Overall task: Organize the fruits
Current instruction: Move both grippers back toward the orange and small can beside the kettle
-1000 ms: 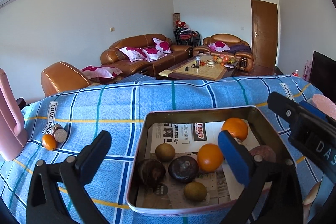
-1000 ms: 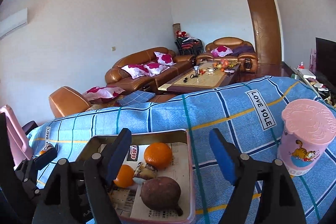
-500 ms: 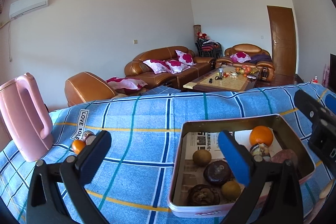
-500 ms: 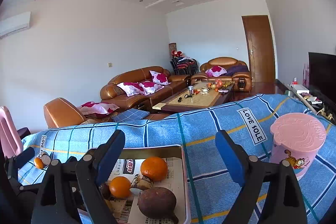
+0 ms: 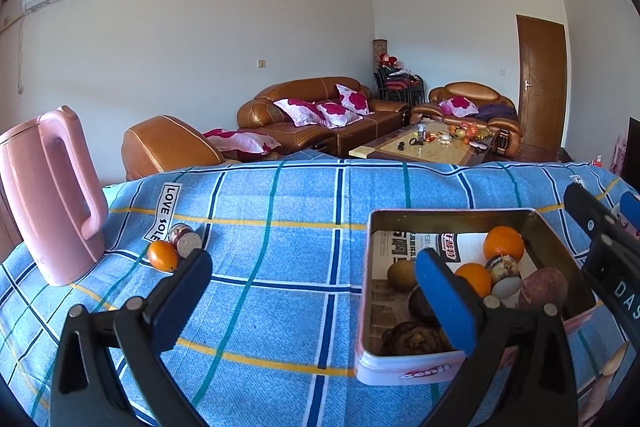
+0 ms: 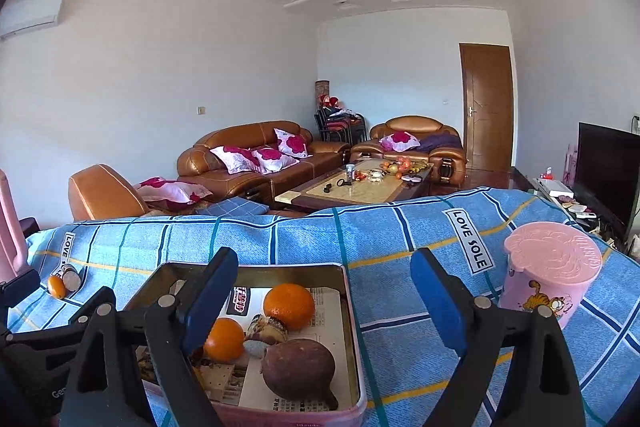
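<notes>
Both the left gripper (image 5: 312, 291) and right gripper (image 6: 324, 291) stand wide and empty over the tin (image 6: 352, 311) of fruit on the table (image 5: 280, 227).

Counting now: one tin (image 5: 448, 217) on the table. Inside it, two oranges (image 5: 503, 243), bright and round. One big reddish-brown fruit (image 6: 298, 369) next to them. One greenish-brown fruit (image 5: 402, 275). Dark fruits (image 5: 412, 337): two that I can make out, though a finger covers part of the tin, so there may be more. Stubby pieces with a flat grey end, two: one in the tin (image 5: 502, 273), one out on the cloth (image 5: 185, 238). One small loose orange fruit (image 5: 163, 255). One pink kettle (image 5: 48, 203). One pink lidded cup (image 6: 550, 275).
</notes>
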